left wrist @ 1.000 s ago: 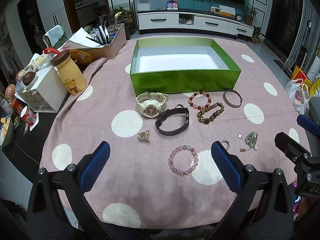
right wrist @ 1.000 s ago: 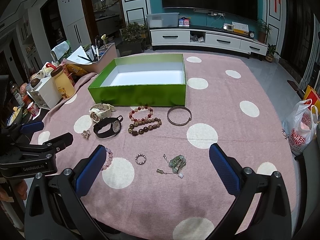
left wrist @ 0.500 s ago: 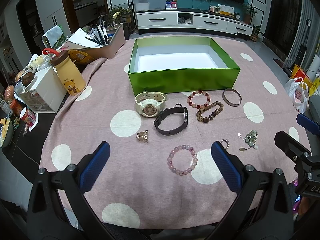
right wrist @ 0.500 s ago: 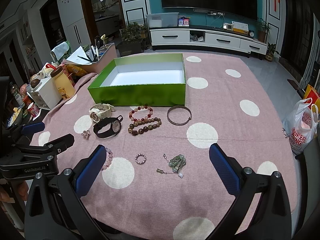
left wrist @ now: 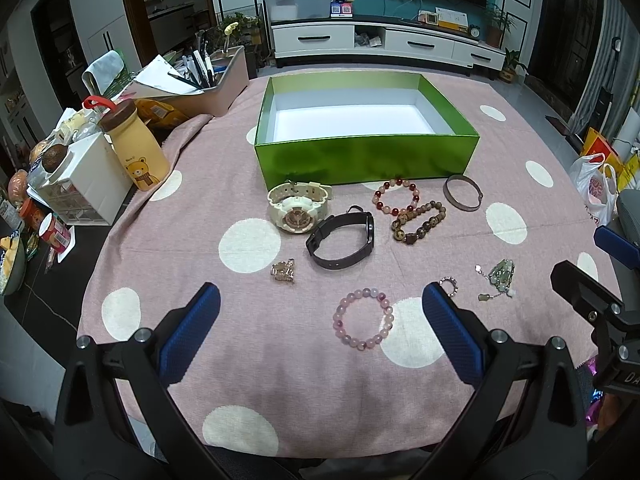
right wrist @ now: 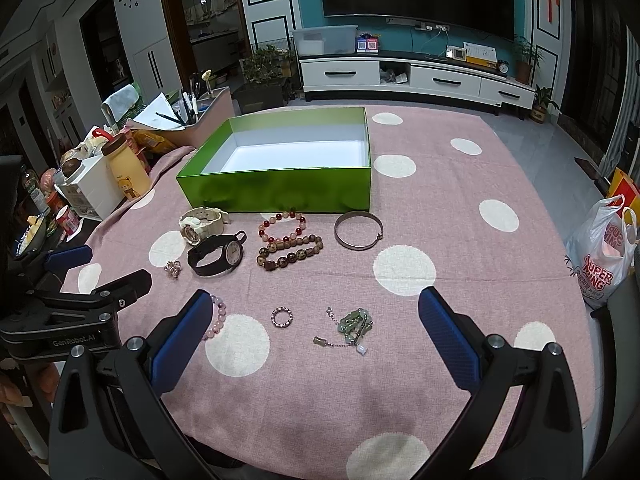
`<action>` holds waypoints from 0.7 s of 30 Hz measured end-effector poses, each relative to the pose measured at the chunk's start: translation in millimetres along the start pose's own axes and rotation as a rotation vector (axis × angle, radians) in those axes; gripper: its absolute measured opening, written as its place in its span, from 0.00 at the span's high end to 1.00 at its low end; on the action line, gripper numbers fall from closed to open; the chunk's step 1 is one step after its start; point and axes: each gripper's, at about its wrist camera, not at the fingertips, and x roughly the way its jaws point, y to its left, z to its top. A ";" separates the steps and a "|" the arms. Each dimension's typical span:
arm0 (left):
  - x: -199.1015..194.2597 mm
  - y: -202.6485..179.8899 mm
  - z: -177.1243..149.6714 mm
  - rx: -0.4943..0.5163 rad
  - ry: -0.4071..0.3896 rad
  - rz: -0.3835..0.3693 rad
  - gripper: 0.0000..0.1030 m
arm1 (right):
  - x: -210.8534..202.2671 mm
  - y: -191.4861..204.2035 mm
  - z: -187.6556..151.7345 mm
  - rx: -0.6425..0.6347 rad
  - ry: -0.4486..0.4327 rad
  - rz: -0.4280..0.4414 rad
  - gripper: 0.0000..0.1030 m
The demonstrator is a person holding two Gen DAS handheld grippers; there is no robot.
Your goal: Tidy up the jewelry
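Left gripper (left wrist: 320, 312) hovers spread, pink bead bracelet (left wrist: 363, 318) between its fingers.

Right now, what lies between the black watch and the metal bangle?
Two bead bracelets: the red-and-pink bracelet and, nearer the camera, the brown wooden bracelet, between the black watch and the metal bangle. The right wrist view shows it best.

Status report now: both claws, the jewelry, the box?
Left claw open, empty. Right claw open, empty. Green box empty; pink bracelet, ring, watches on the cloth. Nothing in the way.
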 end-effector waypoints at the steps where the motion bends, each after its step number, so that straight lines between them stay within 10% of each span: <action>1: 0.0 0.0 0.0 0.000 0.000 0.000 0.02 | -0.1 0.0 0.0 0.000 0.000 0.000 0.01; 21: 1.8 -5.7 -2.0 0.005 0.003 -0.003 0.02 | -2.1 -1.4 0.6 0.003 -0.005 0.001 0.01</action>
